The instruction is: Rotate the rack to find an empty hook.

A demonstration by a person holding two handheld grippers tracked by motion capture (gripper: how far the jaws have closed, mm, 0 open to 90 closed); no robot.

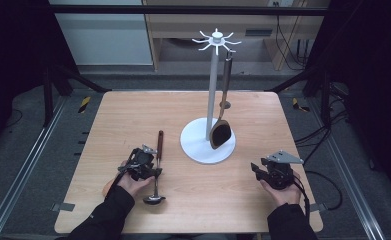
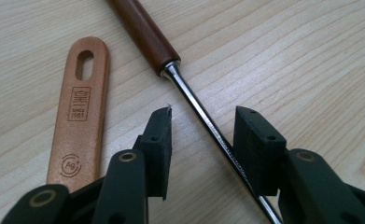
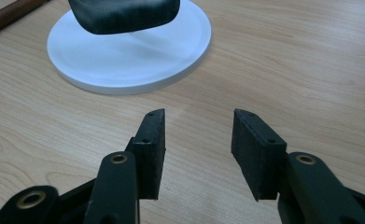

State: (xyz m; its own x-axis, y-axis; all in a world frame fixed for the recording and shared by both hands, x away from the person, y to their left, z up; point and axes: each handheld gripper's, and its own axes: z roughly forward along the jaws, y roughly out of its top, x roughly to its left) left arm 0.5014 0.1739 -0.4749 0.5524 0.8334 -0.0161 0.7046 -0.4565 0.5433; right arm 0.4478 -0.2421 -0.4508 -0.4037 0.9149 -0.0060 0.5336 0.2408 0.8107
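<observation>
Left tool [image 2: 203, 140]: you are lowering it, partly open, over the ladle's [image 1: 157, 165] steel shaft at lower left of the high view; the shaft is lying between the pads, which are not yet pressing it, likely so you can lift it.
Wooden handle [image 2: 82, 112]: it is lying flat beside the ladle, at the left of the left gripper view, outside the jaws.
Rack [image 1: 209, 145]: it is standing mid-desk [image 1: 133, 110], ready for hanging utensils.
Black turner [image 1: 221, 131]: it is already hanging from a hook.
Right tool [image 3: 198, 144]: you are holding it wide open and empty at lower right, seemingly waiting.
</observation>
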